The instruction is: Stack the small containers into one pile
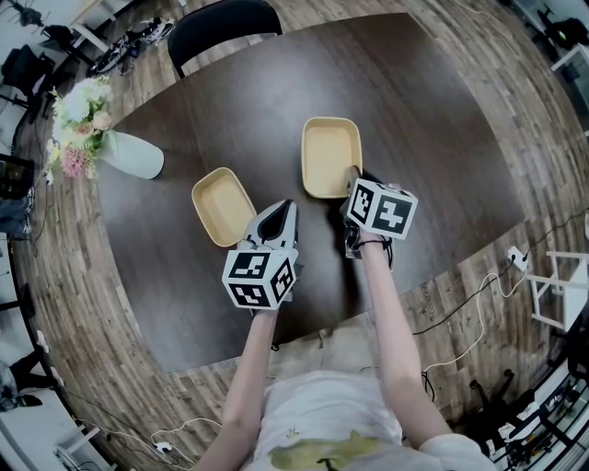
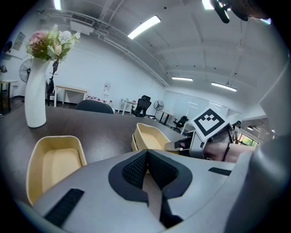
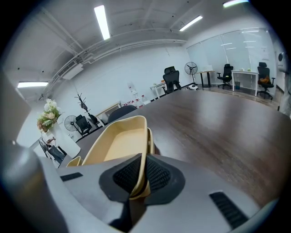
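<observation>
Two tan containers show on the dark round table (image 1: pixel 433 138). The left container (image 1: pixel 223 204) (image 2: pixel 54 166) lies alone, just left of my left gripper (image 1: pixel 287 208) (image 2: pixel 146 153), which is shut with nothing between its pads. My right gripper (image 1: pixel 354 177) (image 3: pixel 144 160) is shut on the near rim of the right container (image 1: pixel 329 155) (image 3: pixel 120 141) (image 2: pixel 148 135). This container sits slightly tilted, and a second rim of the same colour shows right under it, as if it is nested in another one. The left container's corner (image 3: pixel 75 160) peeks in at the right gripper view's left.
A white vase with flowers (image 1: pixel 129 155) (image 2: pixel 35 98) stands at the table's far left. A dark chair (image 1: pixel 224 23) is at the far edge. Cables lie on the wooden floor (image 1: pixel 479 313) to the right.
</observation>
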Demonstrator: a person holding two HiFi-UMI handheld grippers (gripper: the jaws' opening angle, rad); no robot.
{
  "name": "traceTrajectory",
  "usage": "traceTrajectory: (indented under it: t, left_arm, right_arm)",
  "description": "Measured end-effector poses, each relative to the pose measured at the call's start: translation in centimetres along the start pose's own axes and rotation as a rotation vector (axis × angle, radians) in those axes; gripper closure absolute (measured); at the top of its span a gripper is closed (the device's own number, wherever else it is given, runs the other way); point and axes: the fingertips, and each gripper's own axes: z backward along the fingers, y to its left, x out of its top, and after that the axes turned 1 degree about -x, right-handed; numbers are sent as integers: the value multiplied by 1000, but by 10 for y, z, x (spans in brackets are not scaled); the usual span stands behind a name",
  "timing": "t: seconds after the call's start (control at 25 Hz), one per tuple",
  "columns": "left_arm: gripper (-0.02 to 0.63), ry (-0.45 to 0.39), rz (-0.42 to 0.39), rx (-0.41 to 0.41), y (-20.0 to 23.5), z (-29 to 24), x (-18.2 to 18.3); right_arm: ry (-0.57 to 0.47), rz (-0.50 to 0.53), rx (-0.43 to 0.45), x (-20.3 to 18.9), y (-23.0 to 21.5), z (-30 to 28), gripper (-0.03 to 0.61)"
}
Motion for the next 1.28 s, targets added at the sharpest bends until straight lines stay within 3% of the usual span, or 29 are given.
traceTrajectory:
  t: [0.56, 0.92, 1.16, 1.24, 1.28]
  left_arm:
    - [589, -13, 6, -28, -2, 4, 0]
    - [589, -23, -4, -29, -1, 14, 1]
    - [589, -39, -1, 6, -3, 20, 6]
    - [589, -43, 2, 23, -3, 24, 5]
    - [589, -46, 8, 33, -2, 27, 5]
  right_arm:
    - [3, 60, -18, 0, 7, -1, 541]
    - [-67, 137, -25, 2, 13, 4, 388]
    - [-146, 128, 15, 15, 12, 18, 388]
    - [-156, 181, 8, 15, 13, 24, 404]
    - [-162, 224, 4, 15, 15, 27, 443]
